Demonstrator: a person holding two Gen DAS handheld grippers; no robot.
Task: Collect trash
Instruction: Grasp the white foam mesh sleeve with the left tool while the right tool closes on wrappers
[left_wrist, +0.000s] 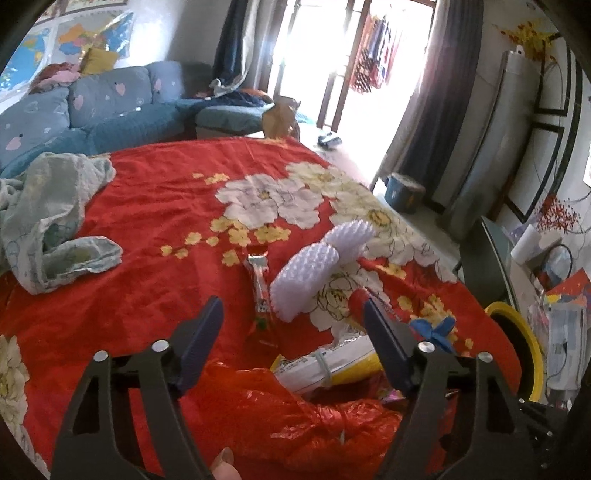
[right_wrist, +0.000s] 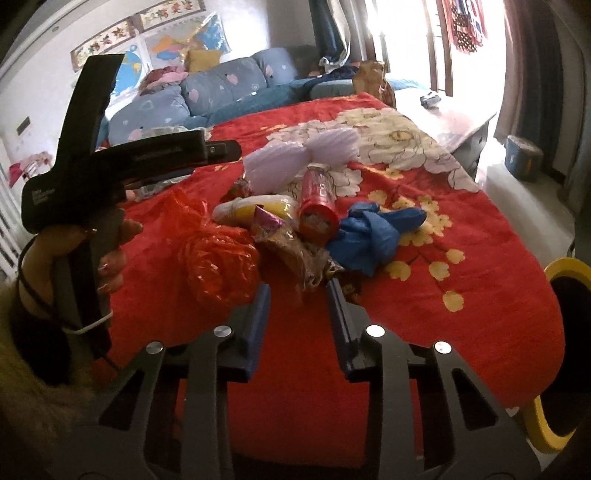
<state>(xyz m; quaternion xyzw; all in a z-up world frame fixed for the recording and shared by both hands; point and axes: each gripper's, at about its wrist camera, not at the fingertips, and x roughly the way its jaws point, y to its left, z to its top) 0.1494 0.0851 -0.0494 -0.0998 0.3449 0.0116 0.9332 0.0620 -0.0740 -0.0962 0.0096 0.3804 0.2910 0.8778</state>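
Trash lies in a pile on a table with a red flowered cloth (right_wrist: 461, 314): a crumpled red plastic bag (right_wrist: 218, 254), a yellow and white packet (right_wrist: 258, 208), a red tube (right_wrist: 319, 199), a knotted blue bag (right_wrist: 376, 232), white foam nets (right_wrist: 295, 157) and brown wrappers (right_wrist: 295, 254). My right gripper (right_wrist: 299, 299) is open and empty just in front of the pile. My left gripper (left_wrist: 293, 321) is open and empty above the red bag (left_wrist: 295, 417) and the yellow packet (left_wrist: 332, 365). The foam nets (left_wrist: 314, 273) and a thin snack wrapper (left_wrist: 260, 280) lie ahead of it.
A yellow-rimmed black bin (right_wrist: 569, 332) stands at the table's right edge, also in the left wrist view (left_wrist: 517, 350). A pale cloth (left_wrist: 48, 218) lies on the table's far left. A blue sofa (left_wrist: 92, 107) is behind and cluttered shelves (left_wrist: 554, 277) are at the right.
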